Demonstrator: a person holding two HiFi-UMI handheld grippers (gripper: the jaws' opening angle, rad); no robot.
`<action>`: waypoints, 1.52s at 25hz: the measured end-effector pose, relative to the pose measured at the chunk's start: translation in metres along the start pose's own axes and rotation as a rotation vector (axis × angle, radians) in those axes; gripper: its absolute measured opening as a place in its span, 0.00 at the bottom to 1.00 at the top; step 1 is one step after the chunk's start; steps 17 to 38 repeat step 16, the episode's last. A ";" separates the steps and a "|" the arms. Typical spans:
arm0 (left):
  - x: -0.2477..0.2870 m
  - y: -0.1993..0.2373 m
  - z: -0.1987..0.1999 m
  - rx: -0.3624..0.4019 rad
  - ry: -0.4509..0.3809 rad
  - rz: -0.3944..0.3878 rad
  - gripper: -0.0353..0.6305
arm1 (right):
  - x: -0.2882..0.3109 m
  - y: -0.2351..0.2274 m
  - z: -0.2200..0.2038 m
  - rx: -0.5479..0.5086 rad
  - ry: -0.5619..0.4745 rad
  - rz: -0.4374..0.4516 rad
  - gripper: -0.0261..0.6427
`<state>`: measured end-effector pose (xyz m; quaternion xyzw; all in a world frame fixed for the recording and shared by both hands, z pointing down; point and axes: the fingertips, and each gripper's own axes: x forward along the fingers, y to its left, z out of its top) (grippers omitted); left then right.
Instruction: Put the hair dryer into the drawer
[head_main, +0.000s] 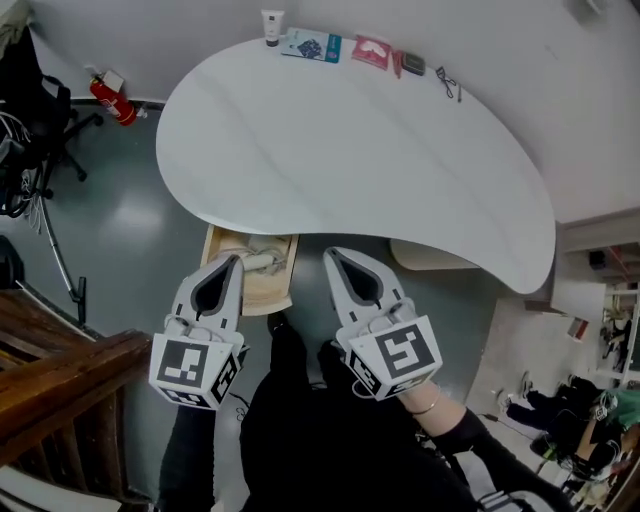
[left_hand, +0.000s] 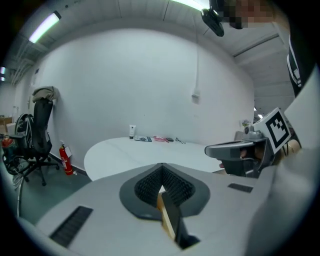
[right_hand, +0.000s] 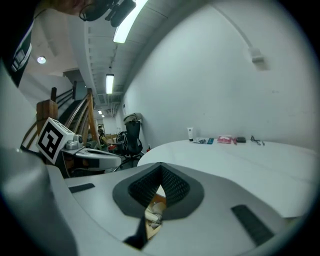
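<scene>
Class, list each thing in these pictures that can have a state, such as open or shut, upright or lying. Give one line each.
Drawer: open, pulled out from under the table.
Hair dryer: lying inside the drawer.
Left tongs: shut, empty.
Right tongs: shut, empty.
Tube: upright on the table.
Fire extinguisher: upright.

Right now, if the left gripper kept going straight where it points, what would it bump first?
Probably the near edge of the white table: the left gripper aims just at it, above the open drawer. Depth is unclear.
</scene>
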<state>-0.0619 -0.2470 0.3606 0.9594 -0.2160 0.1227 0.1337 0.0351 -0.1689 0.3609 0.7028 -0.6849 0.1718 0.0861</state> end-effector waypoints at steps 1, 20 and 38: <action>-0.006 0.000 0.002 -0.005 -0.014 0.014 0.07 | -0.004 0.000 0.004 0.000 -0.015 0.003 0.04; -0.072 -0.027 0.028 -0.019 -0.184 0.110 0.07 | -0.076 0.015 0.026 0.010 -0.176 0.044 0.04; -0.072 -0.027 0.028 -0.019 -0.184 0.110 0.07 | -0.076 0.015 0.026 0.010 -0.176 0.044 0.04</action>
